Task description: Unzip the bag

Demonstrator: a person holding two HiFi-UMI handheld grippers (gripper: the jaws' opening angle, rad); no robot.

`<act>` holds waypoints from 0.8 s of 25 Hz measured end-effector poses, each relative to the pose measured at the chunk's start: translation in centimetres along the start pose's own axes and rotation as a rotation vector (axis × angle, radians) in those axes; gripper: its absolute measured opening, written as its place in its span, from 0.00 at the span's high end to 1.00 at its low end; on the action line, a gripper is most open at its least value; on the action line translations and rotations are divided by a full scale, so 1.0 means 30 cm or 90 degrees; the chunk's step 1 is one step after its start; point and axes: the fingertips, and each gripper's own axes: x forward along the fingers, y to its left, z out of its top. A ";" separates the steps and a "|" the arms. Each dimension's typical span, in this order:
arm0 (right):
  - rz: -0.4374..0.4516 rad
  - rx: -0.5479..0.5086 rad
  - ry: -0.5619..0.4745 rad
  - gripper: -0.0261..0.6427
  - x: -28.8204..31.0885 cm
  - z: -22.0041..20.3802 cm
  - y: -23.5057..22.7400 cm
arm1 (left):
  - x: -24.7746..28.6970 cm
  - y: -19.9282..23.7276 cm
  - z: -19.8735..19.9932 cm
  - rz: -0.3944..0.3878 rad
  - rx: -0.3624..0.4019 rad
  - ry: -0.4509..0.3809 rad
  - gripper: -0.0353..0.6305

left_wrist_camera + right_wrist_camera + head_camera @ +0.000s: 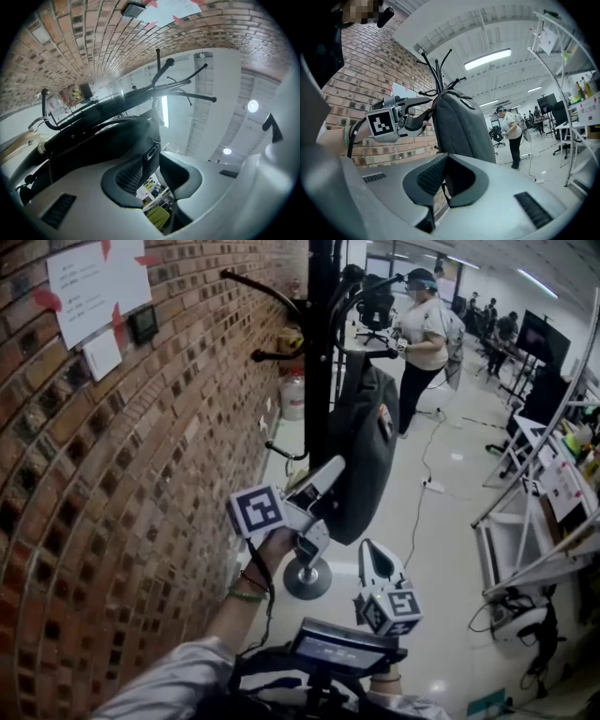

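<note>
Bag (364, 451), one, left gripper (330, 471), right gripper (374, 549), two

dark grey bag (361, 456), red-brown brick wall (122, 502), black coat stand (322, 352)

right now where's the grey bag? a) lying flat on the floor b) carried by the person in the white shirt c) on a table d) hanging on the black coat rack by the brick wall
d: the grey bag hangs from the black coat rack beside the brick wall, clear of the floor.
</note>
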 end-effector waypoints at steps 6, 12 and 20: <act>-0.004 0.005 0.007 0.97 0.024 -0.007 0.011 | 0.026 -0.047 0.008 -0.056 -0.032 -0.004 0.79; -0.008 0.005 0.004 0.97 0.041 -0.020 0.005 | 0.010 -0.056 0.034 -0.073 -0.022 -0.035 0.79; -0.009 -0.003 0.009 0.97 0.049 -0.038 0.000 | 0.039 -0.050 0.024 -0.072 -0.016 -0.021 0.84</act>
